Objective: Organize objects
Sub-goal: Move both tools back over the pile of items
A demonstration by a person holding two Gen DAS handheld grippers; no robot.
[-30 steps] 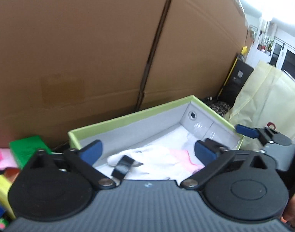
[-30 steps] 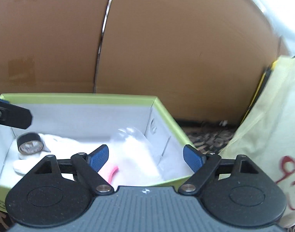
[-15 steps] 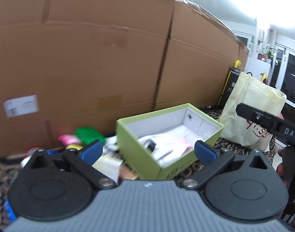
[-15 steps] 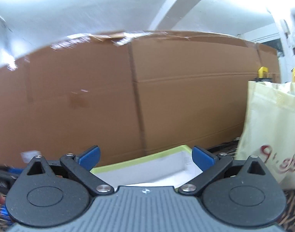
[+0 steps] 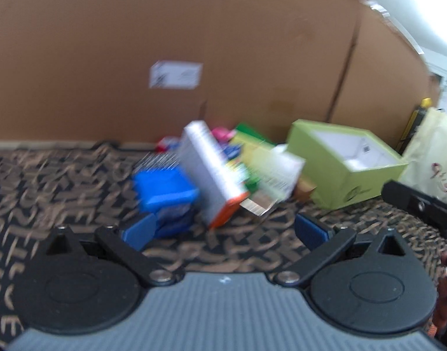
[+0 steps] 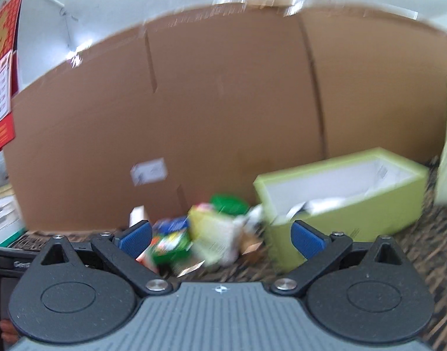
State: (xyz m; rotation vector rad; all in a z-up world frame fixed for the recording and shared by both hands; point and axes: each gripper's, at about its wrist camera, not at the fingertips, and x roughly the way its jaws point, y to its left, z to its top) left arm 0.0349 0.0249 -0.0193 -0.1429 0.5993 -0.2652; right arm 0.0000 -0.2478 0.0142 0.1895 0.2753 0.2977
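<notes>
A matt brown corrugated cardboard wall (image 5: 194, 44) fills the upper frame, with a white paper label (image 5: 175, 75) stuck on it. At right, the lime-green box (image 5: 345, 163) looks like smooth card with a white lining. The woven rug (image 5: 48, 181) looks rough. At centre, the blue packet (image 5: 165, 188) seems glossy. The yellowish tote bag (image 5: 431, 152) looks like soft cloth.

surface: dark carpet with tan letter-like pattern (image 5: 62, 181) | on it: open lime-green cardboard box with white lining (image 5: 352, 175), right | just left of box: blurred heap of small packages, incl. blue plastic box (image 5: 165, 187), tilted white carton with orange end (image 5: 214, 175) | behind: brown cardboard wall (image 5: 194, 44)
</notes>
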